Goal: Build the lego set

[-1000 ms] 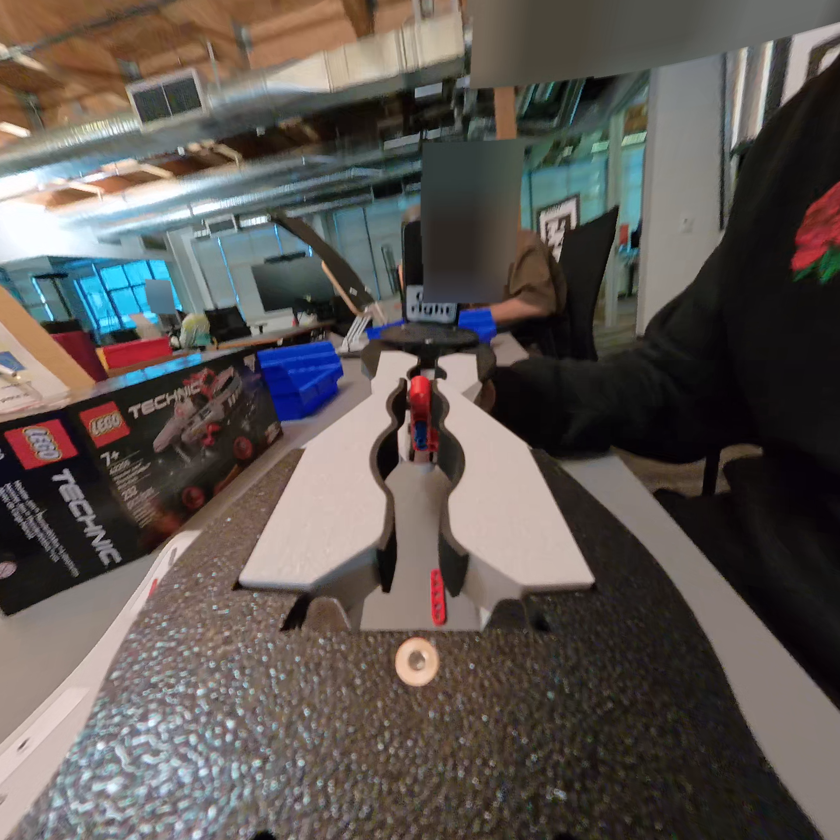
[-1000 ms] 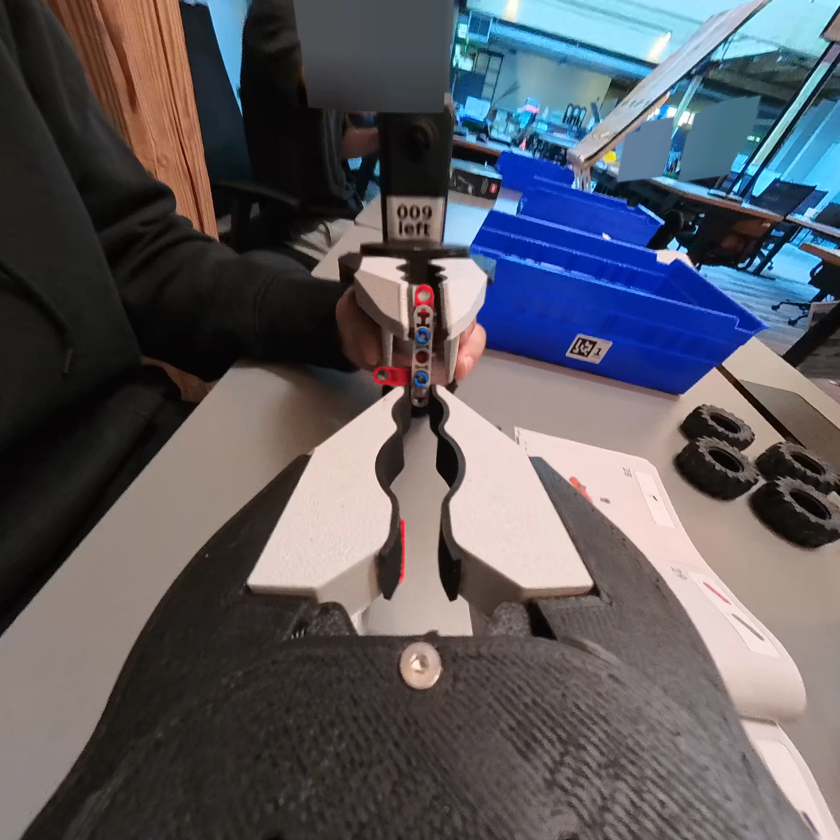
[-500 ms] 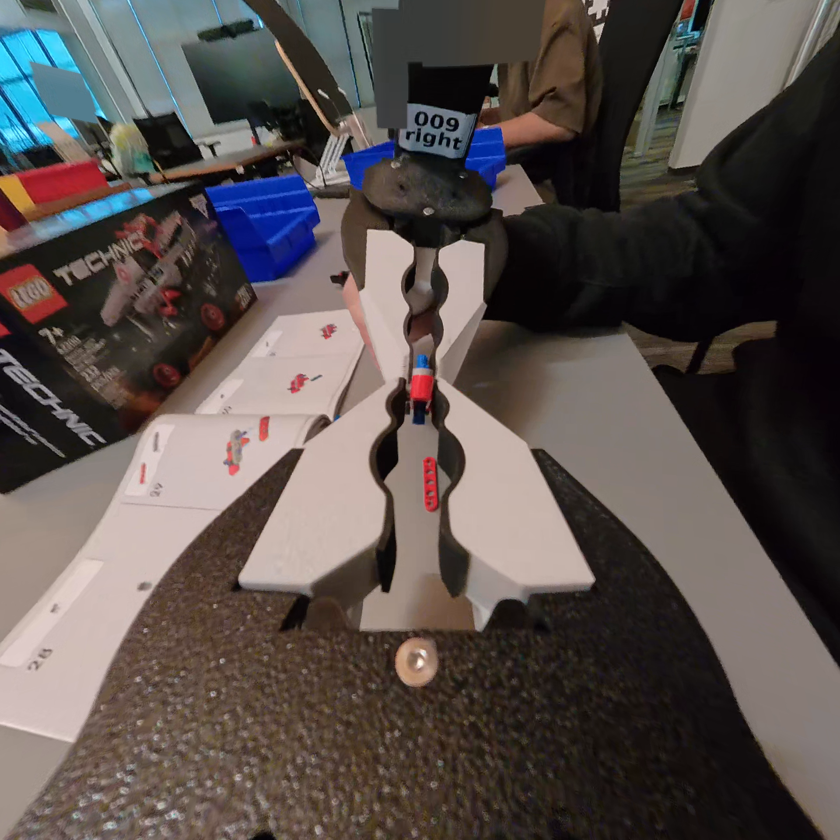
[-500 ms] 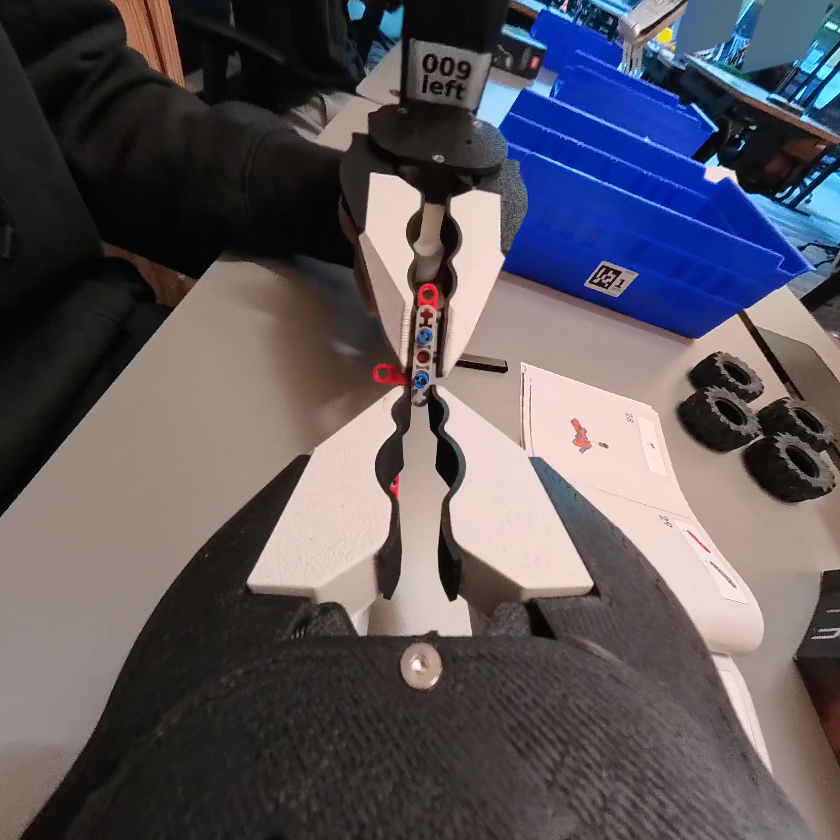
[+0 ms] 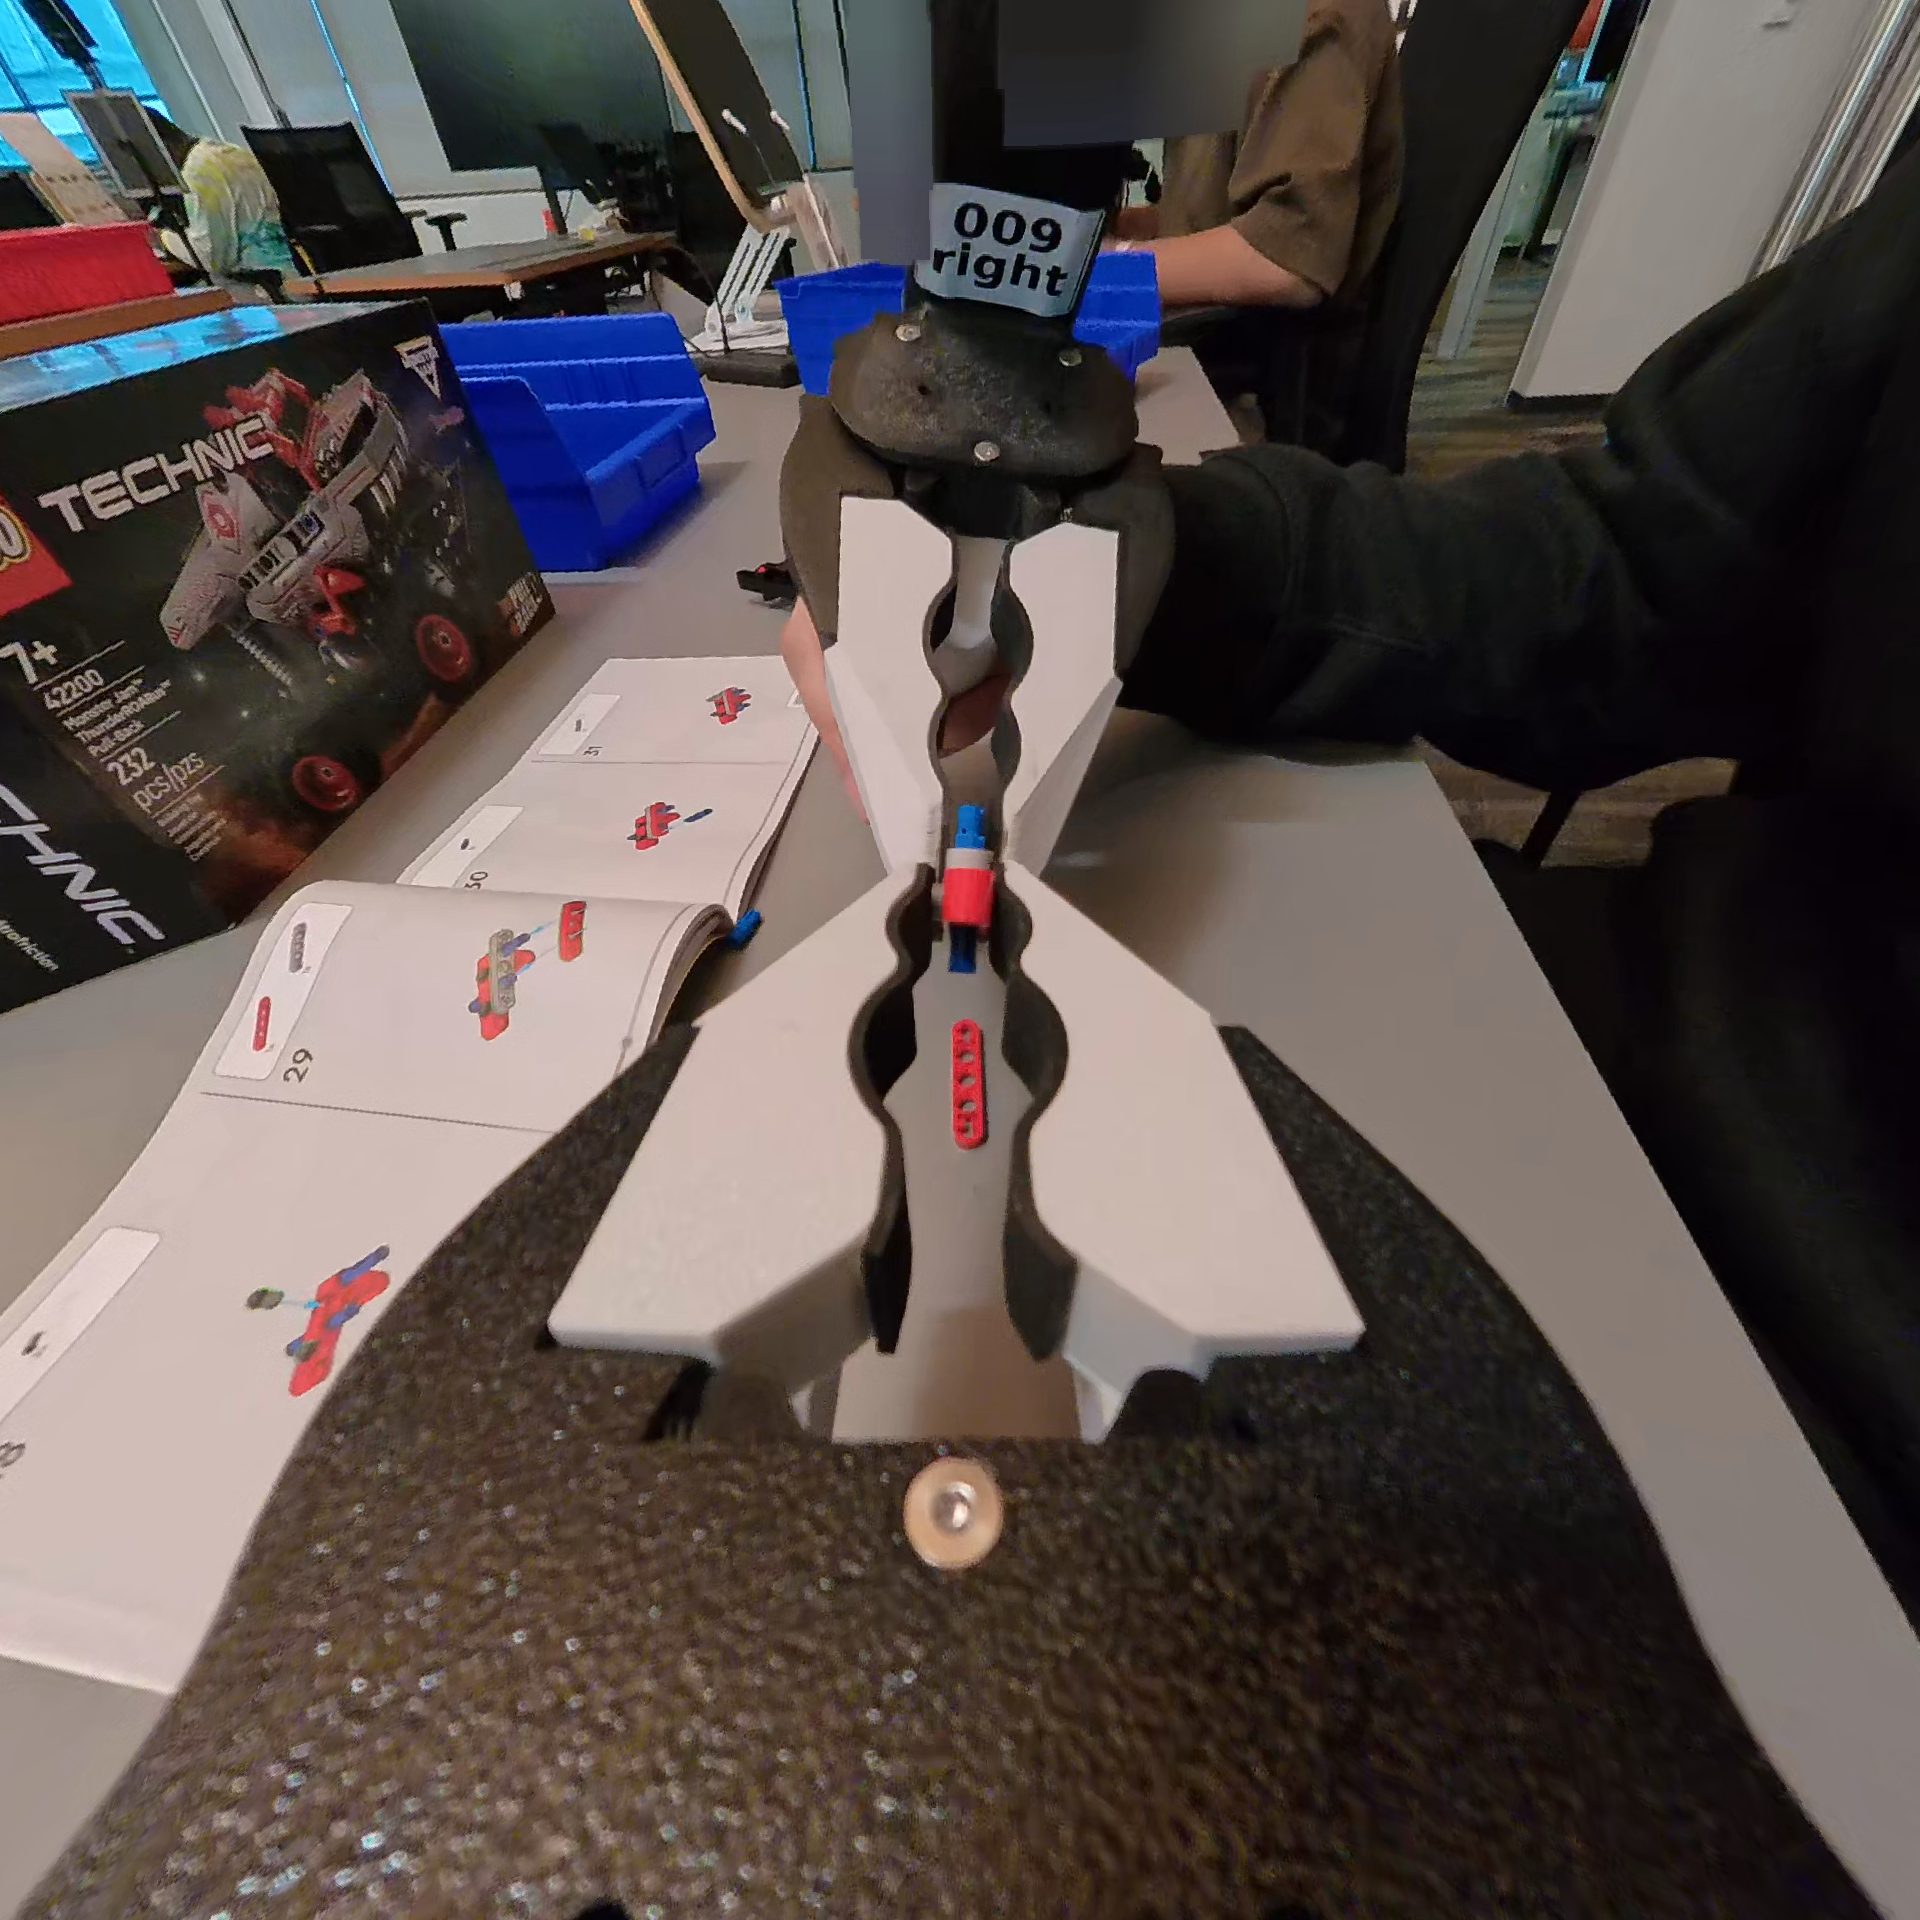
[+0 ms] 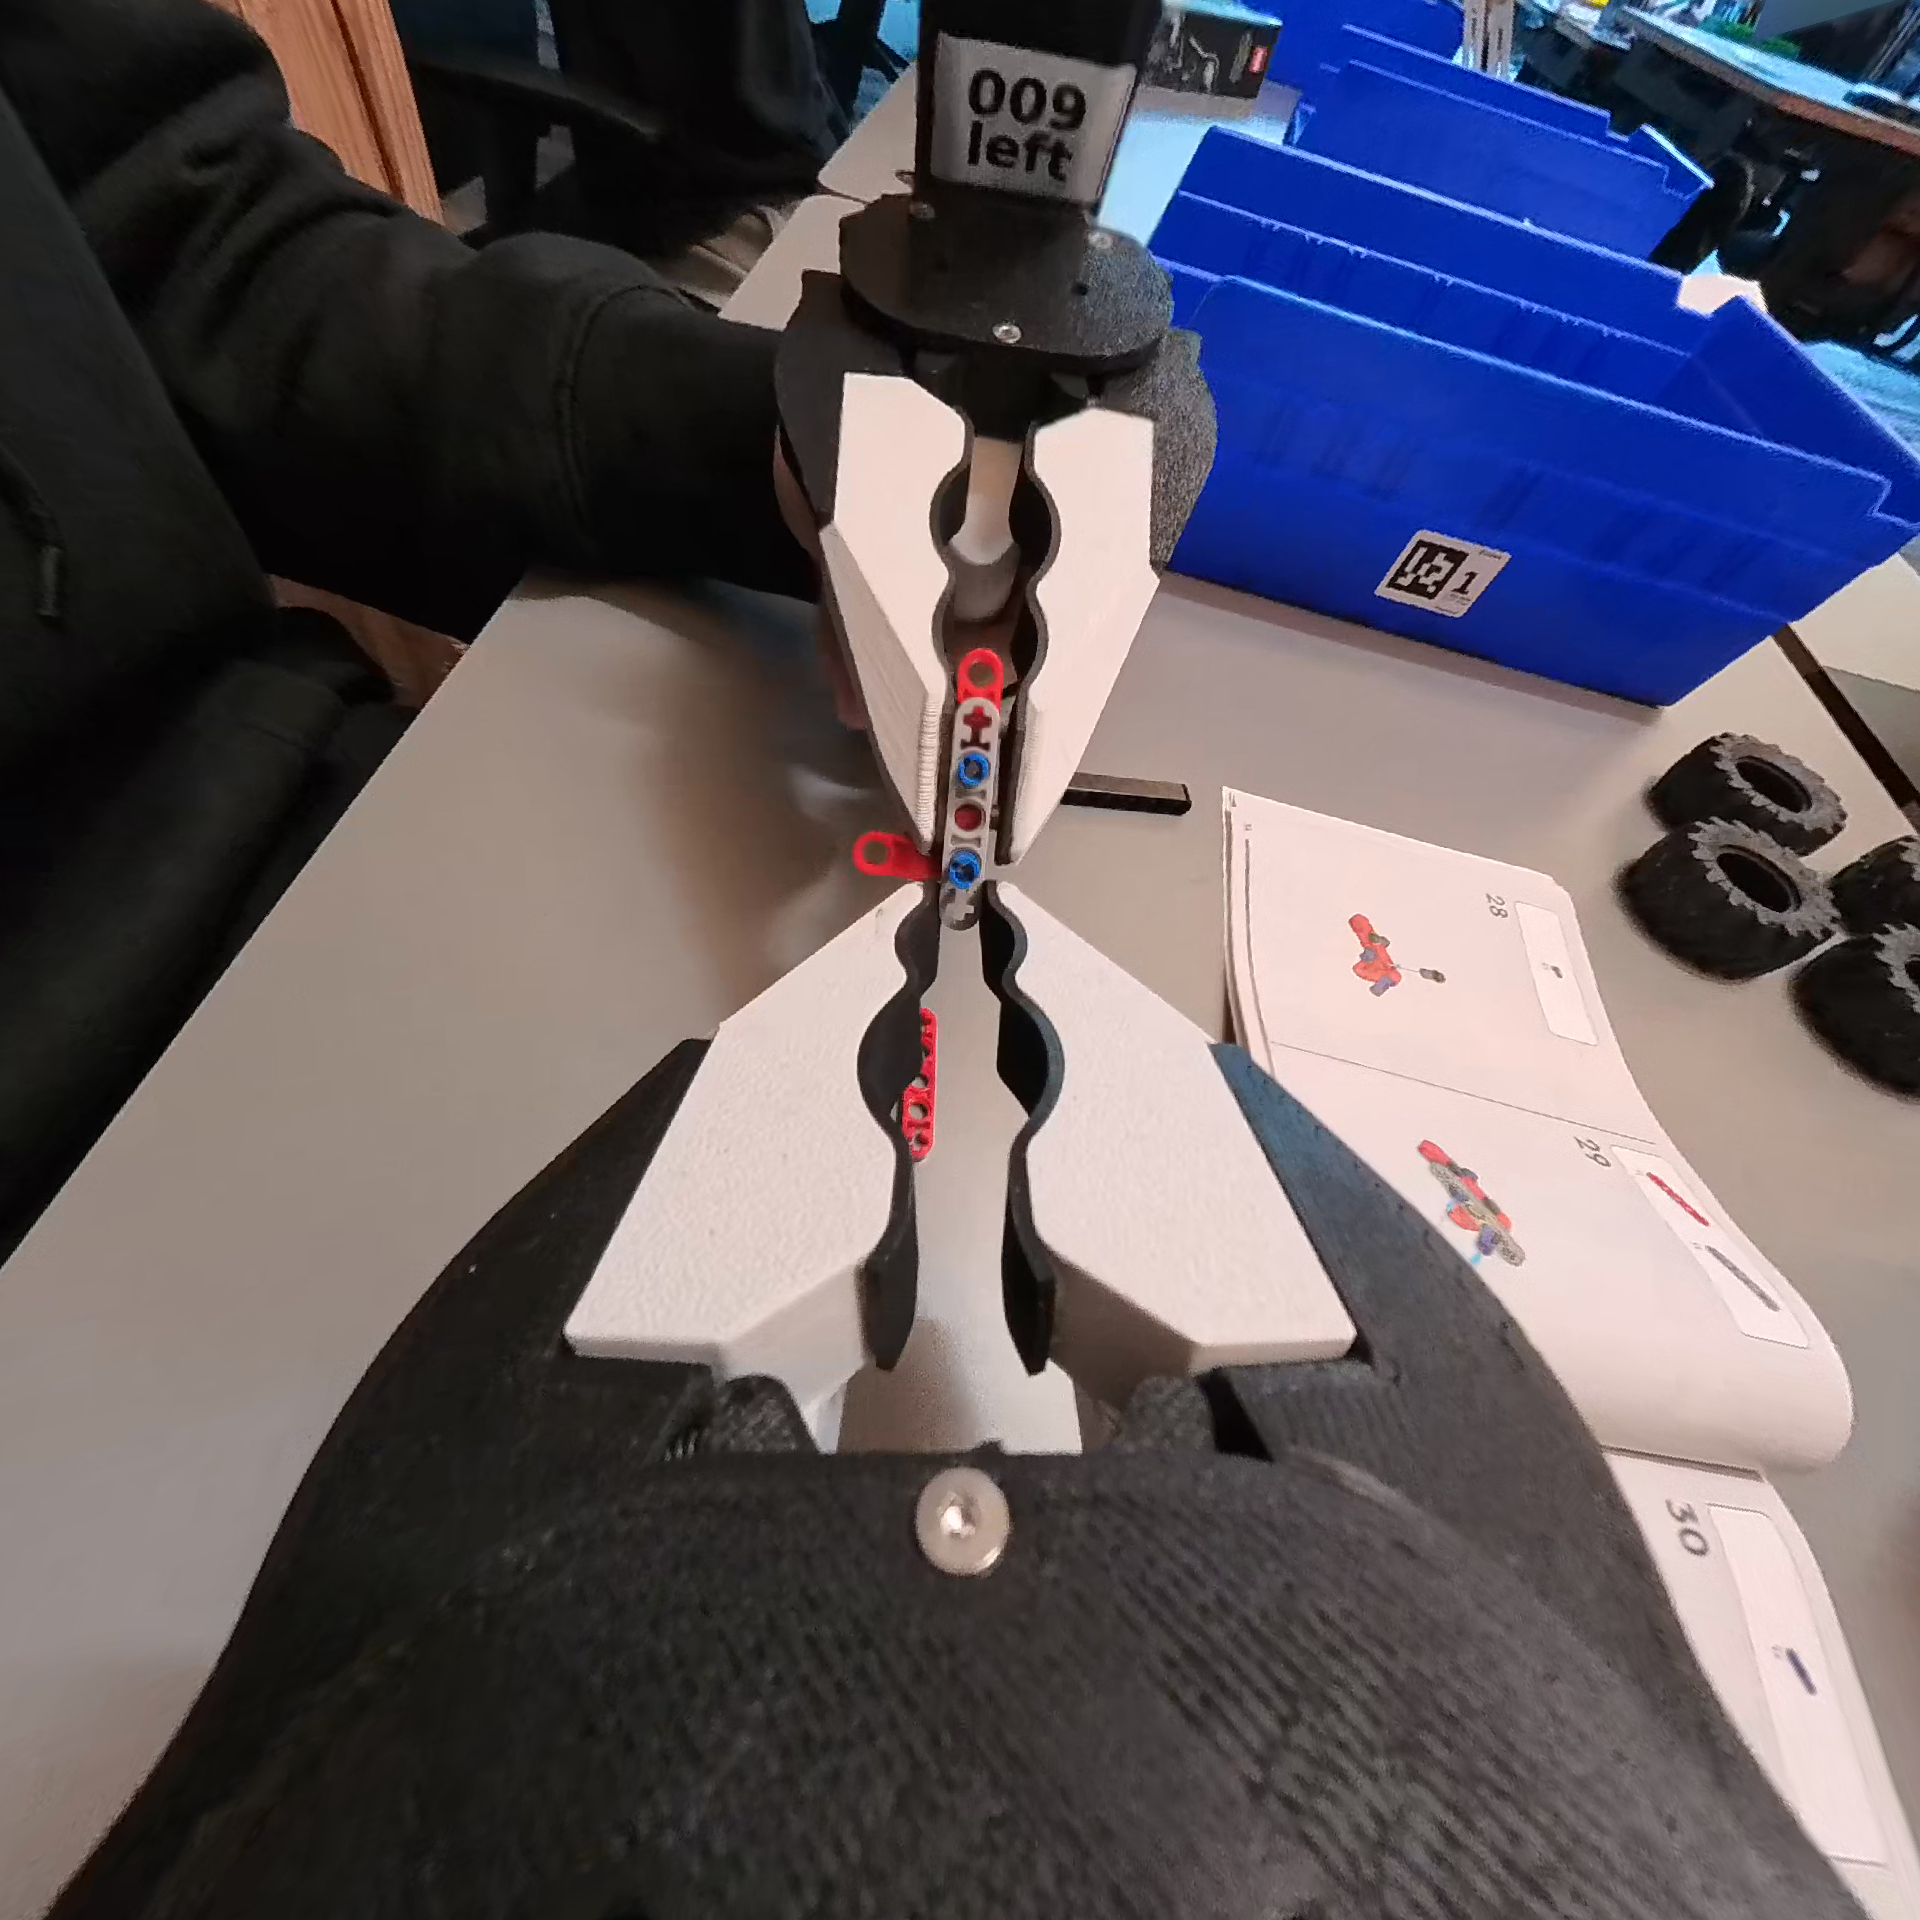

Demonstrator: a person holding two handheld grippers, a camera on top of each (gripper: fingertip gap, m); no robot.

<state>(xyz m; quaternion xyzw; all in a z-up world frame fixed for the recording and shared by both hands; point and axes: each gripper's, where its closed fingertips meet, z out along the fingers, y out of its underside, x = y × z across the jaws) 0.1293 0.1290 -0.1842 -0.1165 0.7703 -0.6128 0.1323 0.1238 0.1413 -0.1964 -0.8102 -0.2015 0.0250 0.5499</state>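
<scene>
Left to right over the grey tabletop [image 5: 1299, 987]: a black printed set box [image 5: 239, 623] stands at the far left of the left wrist view, with an open white instruction booklet [image 5: 436, 997] lying beside it.

My left gripper [image 5: 961, 894] is clamped on a small sub-assembly of a grey holed beam, blue pins and red links [image 6: 971, 790], held clear of the surface. Its long axis runs straight along the line between my two tools, and one red link sticks out sideways near the tips.

My right gripper [image 6: 961, 904] meets it nose to nose from the opposite side. Its jaws stand almost together with the free end of the grey beam between them. I cannot tell whether they are pinching it or only bracketing it.

Directly beneath that meeting point a loose short red five-hole beam [image 5: 966, 1081] lies flat on the tabletop. It is parallel to the held piece and sits about midway between the two tools, perhaps a shade nearer my left.

I judge this beam to be the next part wanted. It lies straight down from both sets of tips, so whichever tool lets go would have to drop and close across its narrow width.

Further right in the right wrist view are stacked blue plastic bins [image 6: 1507, 447] and a cluster of black knobbly rubber tyres [image 6: 1745, 904], well apart from the work.
</scene>
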